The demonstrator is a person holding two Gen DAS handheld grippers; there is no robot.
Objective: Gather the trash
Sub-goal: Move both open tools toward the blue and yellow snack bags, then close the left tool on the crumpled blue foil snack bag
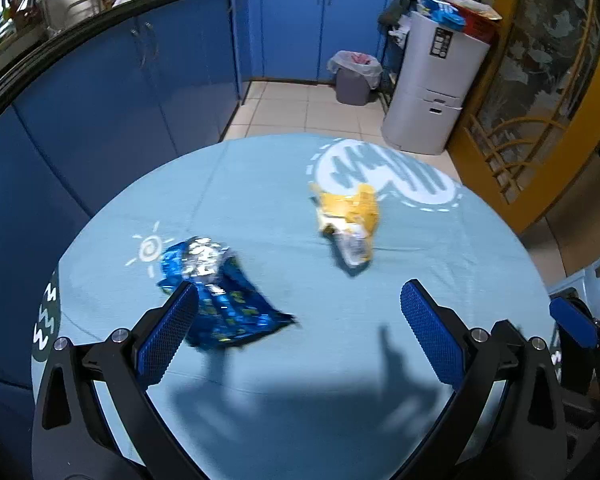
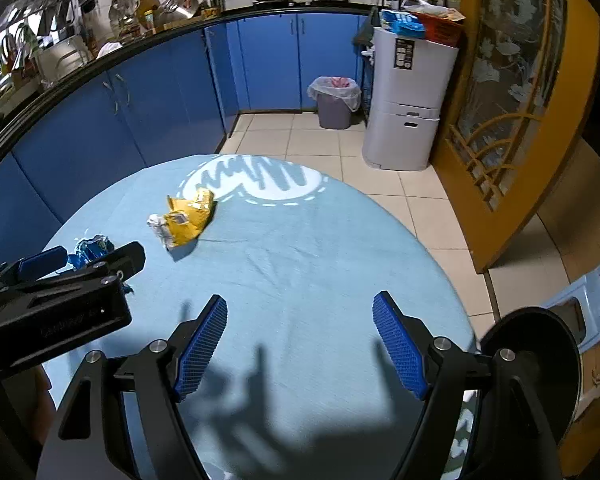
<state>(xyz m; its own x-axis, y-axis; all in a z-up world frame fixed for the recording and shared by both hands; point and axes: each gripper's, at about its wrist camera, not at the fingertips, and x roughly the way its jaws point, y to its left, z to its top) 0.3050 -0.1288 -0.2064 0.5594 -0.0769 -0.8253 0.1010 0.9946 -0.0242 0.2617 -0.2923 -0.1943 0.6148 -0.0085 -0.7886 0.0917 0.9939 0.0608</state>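
Observation:
A crumpled blue foil wrapper (image 1: 216, 300) lies on the light blue tablecloth (image 1: 300, 360), partly behind my left gripper's left finger. A crumpled yellow wrapper (image 1: 350, 220) lies farther off, near the white cloud print. My left gripper (image 1: 300, 300) stands open above the cloth with nothing between its fingers. In the right wrist view the yellow wrapper (image 2: 186, 220) sits to the far left and the blue wrapper (image 2: 92, 250) peeks out behind the left gripper's body. My right gripper (image 2: 300, 314) is open over bare cloth.
A grey bin (image 1: 354, 78) lined with a clear bag stands on the tiled floor past the table, beside a white cabinet (image 1: 432, 92). Blue kitchen cabinets (image 1: 140, 80) curve along the left. A pale plastic chair (image 2: 592, 296) is at the right of the table.

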